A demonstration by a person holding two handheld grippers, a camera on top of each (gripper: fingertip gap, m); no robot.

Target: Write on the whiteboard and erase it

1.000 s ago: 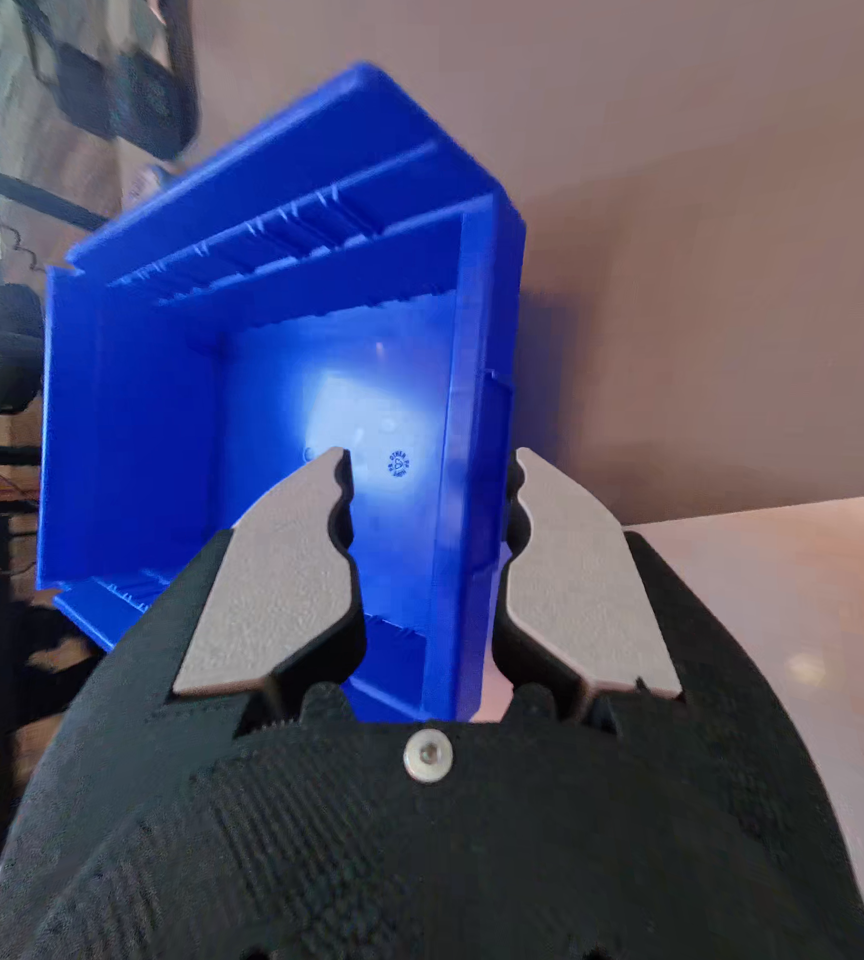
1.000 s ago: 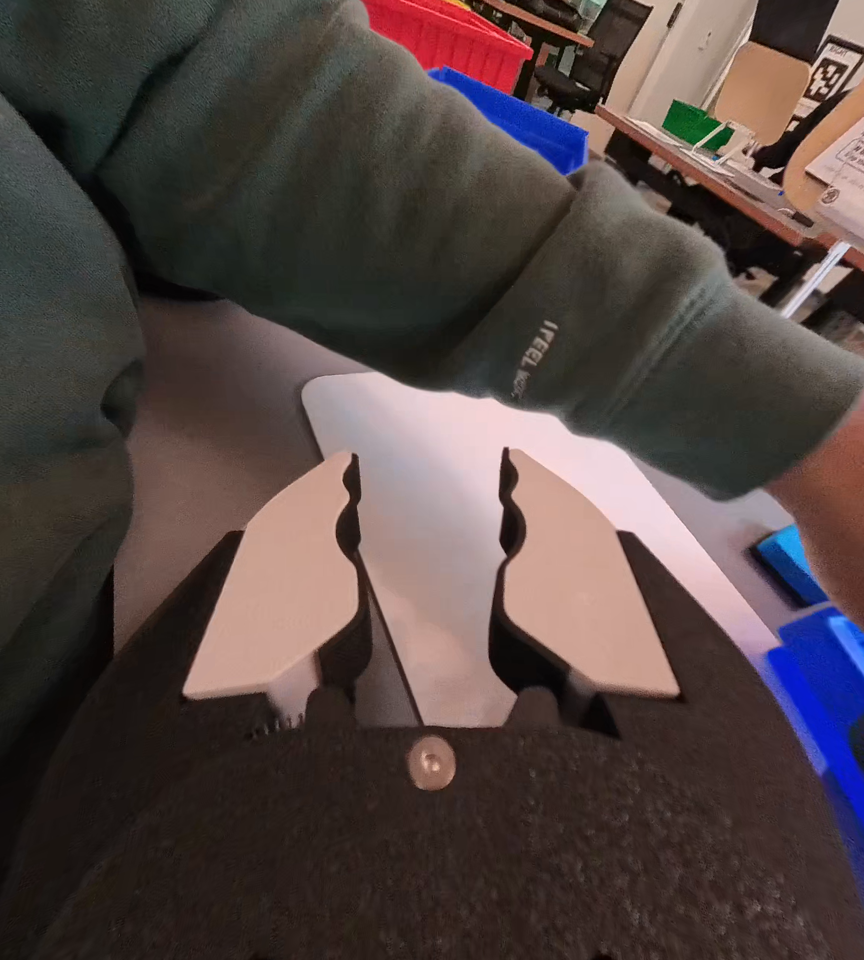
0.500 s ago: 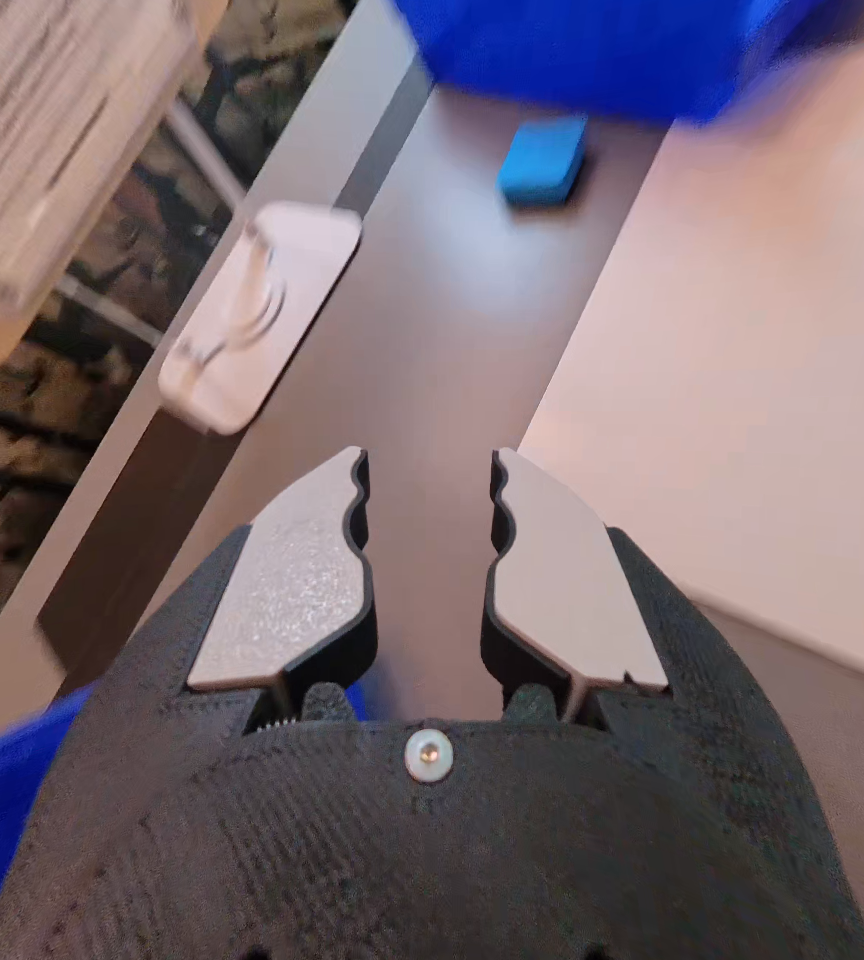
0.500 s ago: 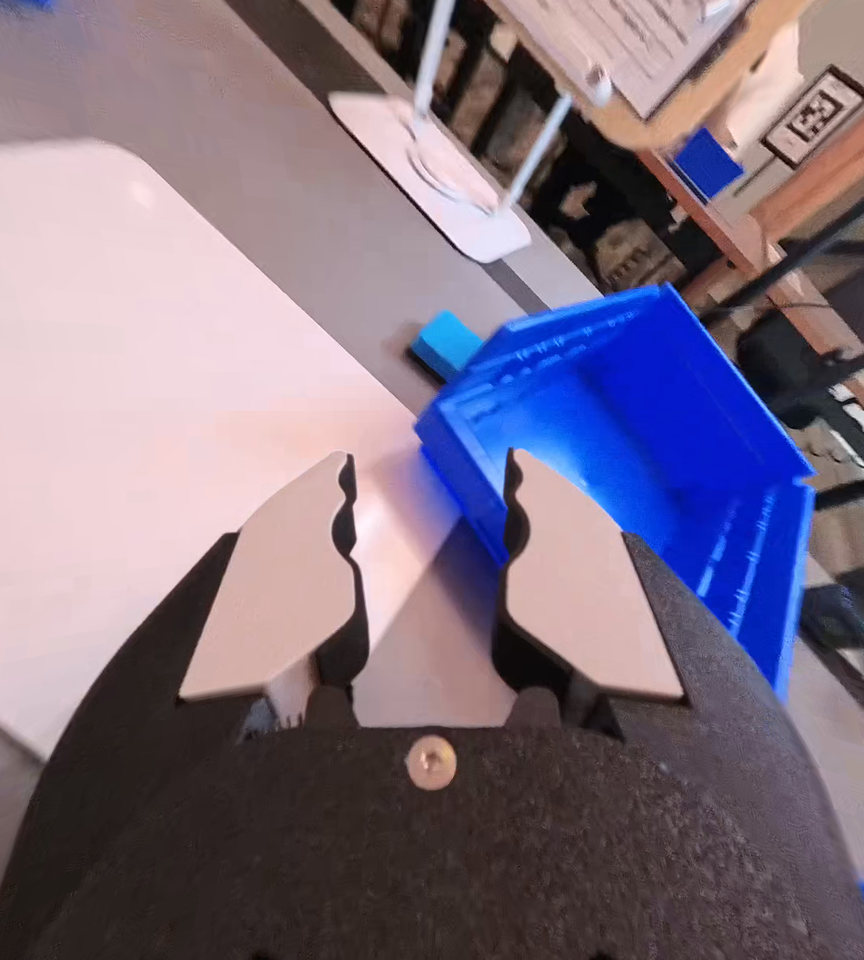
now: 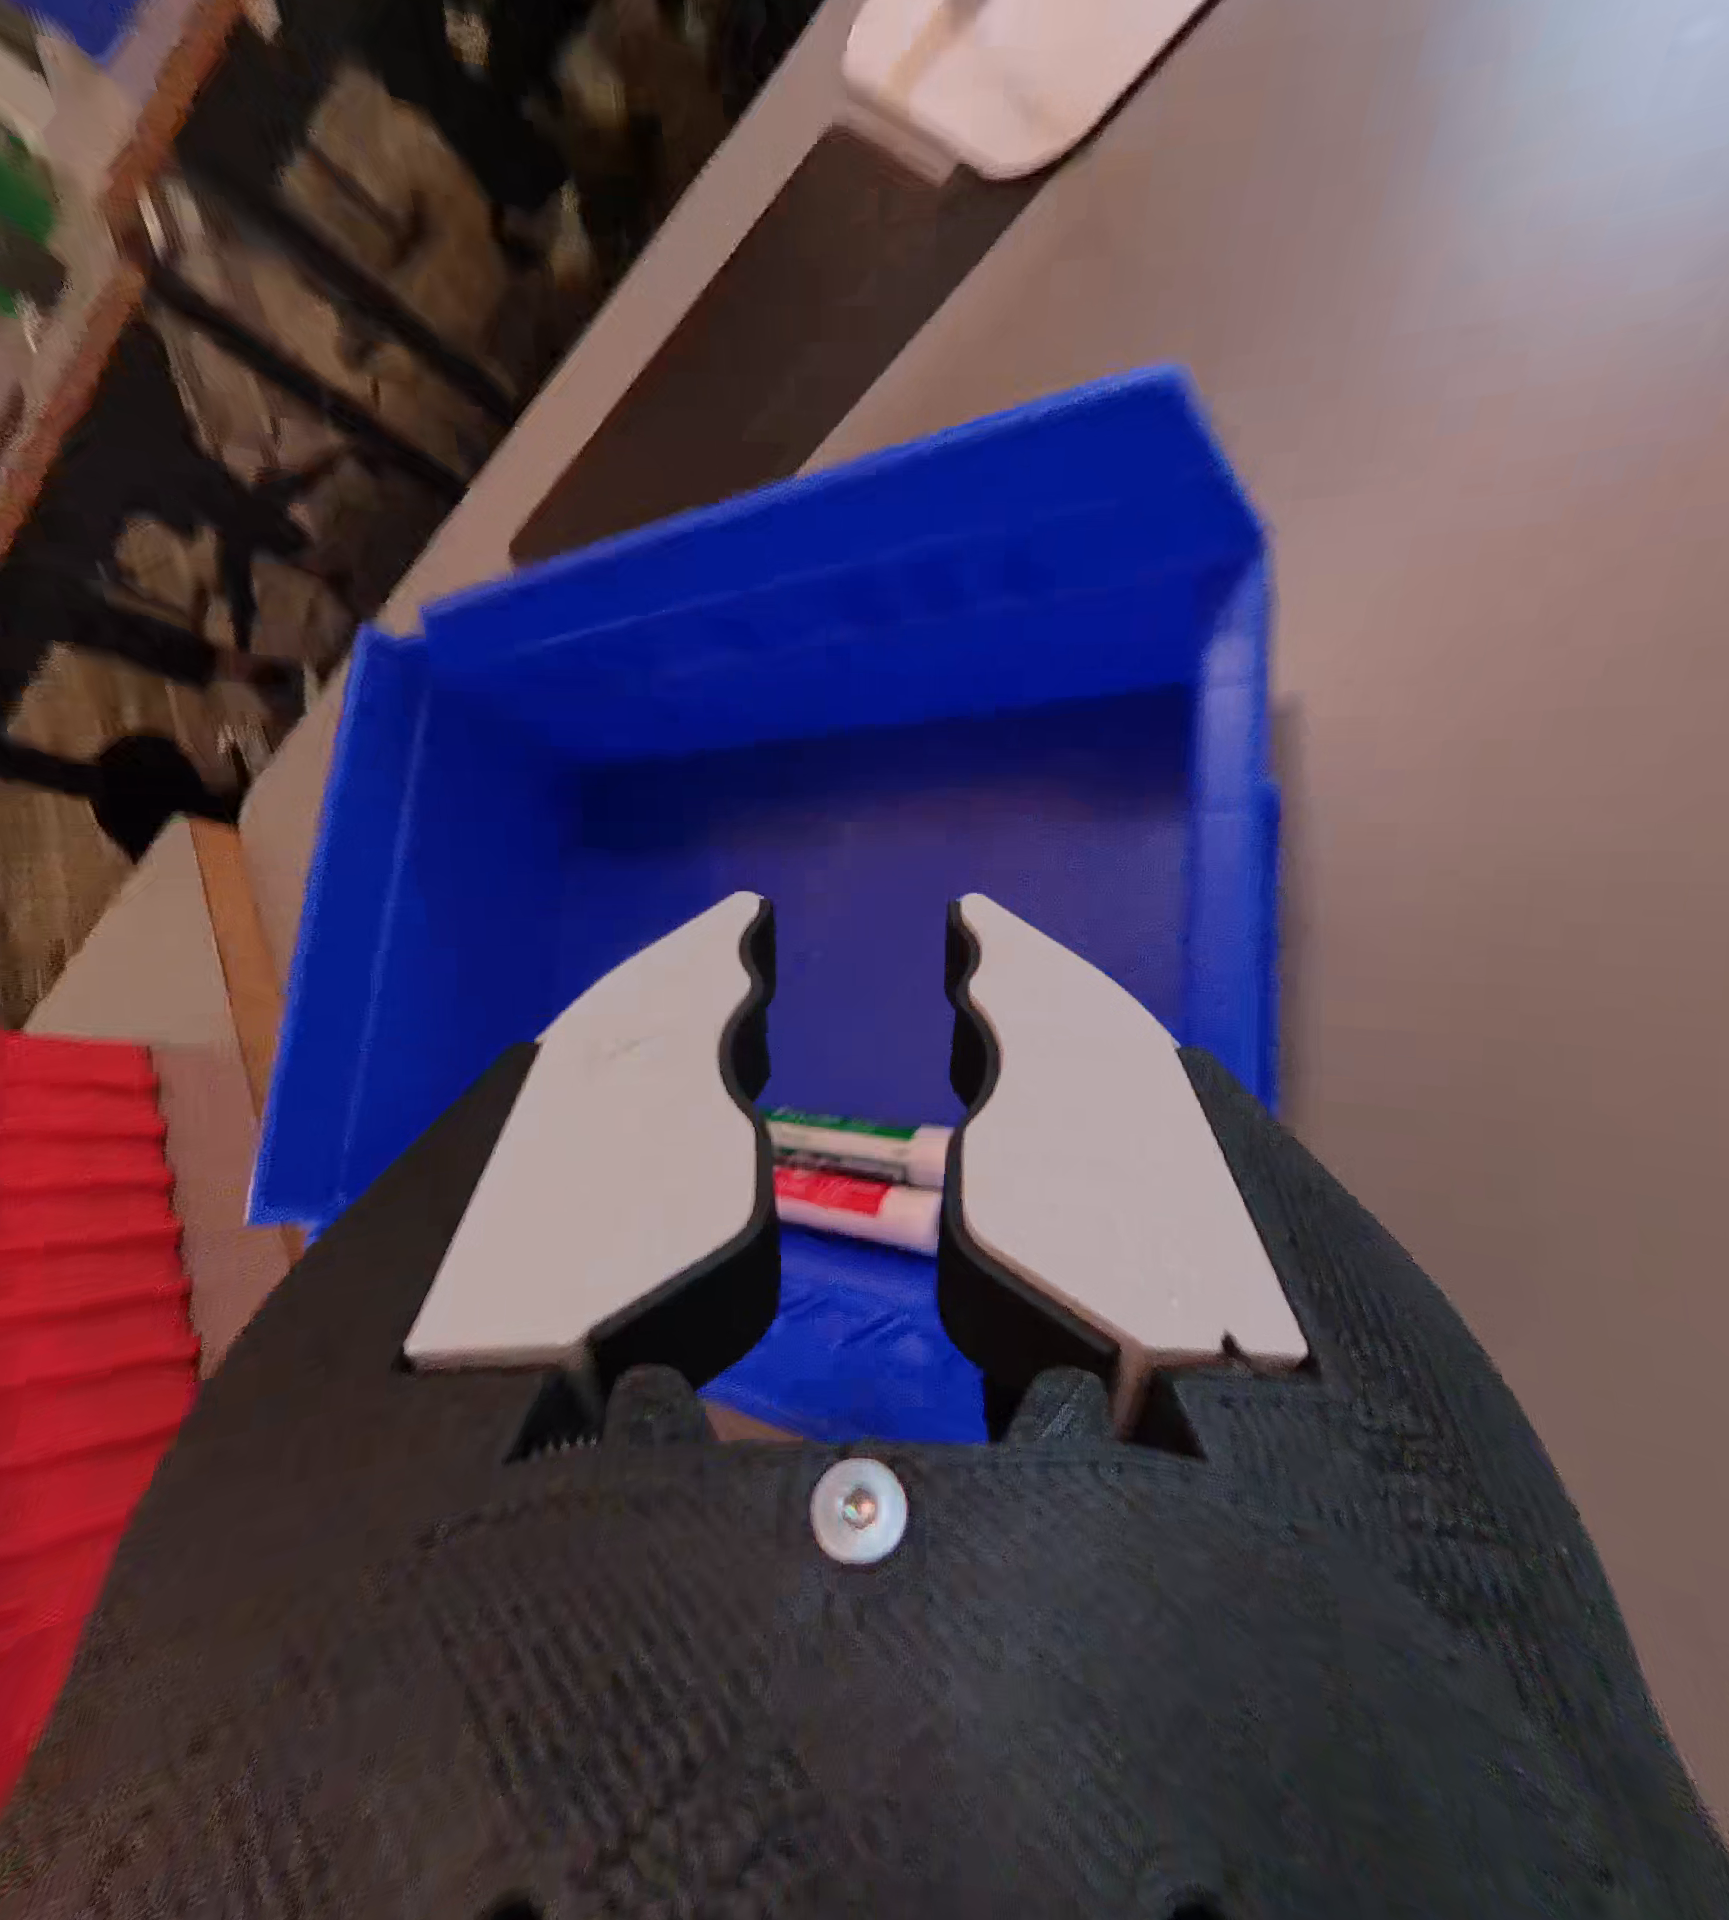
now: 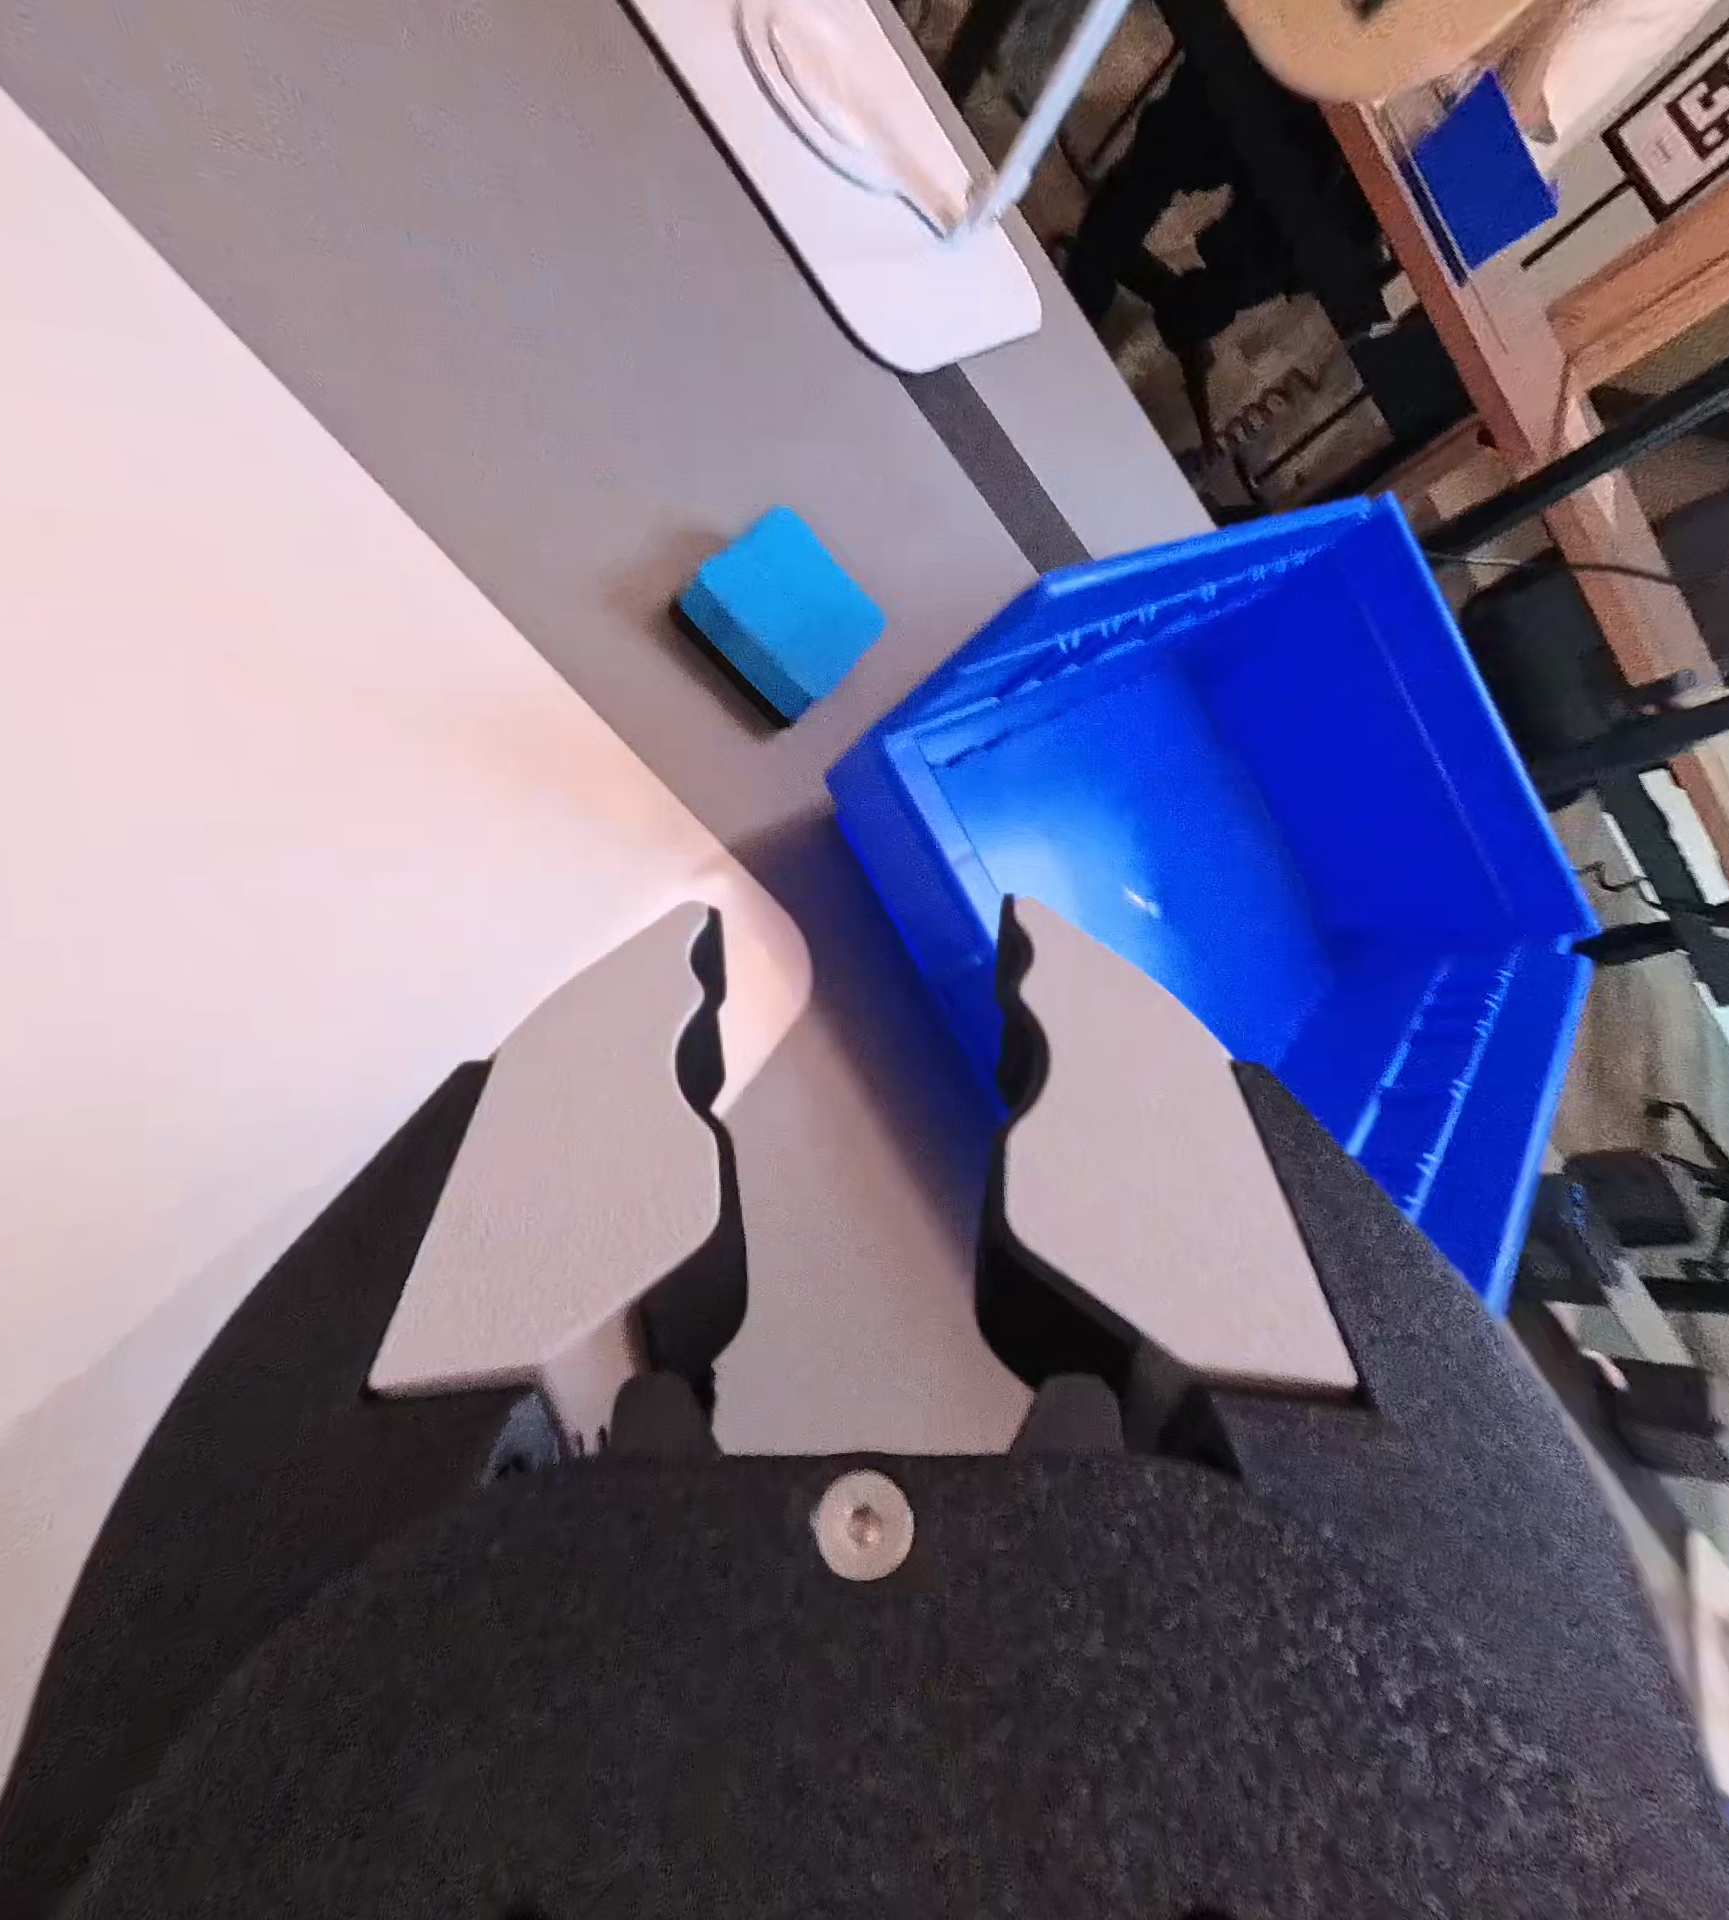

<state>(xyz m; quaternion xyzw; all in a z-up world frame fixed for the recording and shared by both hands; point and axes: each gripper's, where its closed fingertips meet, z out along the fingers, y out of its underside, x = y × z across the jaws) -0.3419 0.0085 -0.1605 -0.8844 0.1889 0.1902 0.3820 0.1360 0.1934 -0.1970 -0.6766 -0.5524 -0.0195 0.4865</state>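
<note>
Only the left wrist view is showing two markers (image 5: 855, 1169) lying in a blue bin (image 5: 486, 831) at mid-frame; only the right is showing the whiteboard (image 6: 216, 675) and eraser (image 6: 782, 613). The left gripper (image 5: 858, 914) and right gripper (image 6: 860, 920) are both hanging spread, gripping nothing.

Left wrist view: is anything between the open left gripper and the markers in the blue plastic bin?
Nothing visible. The left gripper hangs open over the blue plastic bin; the two white-barrelled markers lie uncovered on its floor.

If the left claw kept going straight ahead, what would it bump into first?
Most likely the inside floor of the open blue plastic bin. The open left claw points into it, with the two marker pens lying lower, nearer its base. Depth is hard to judge.
</note>
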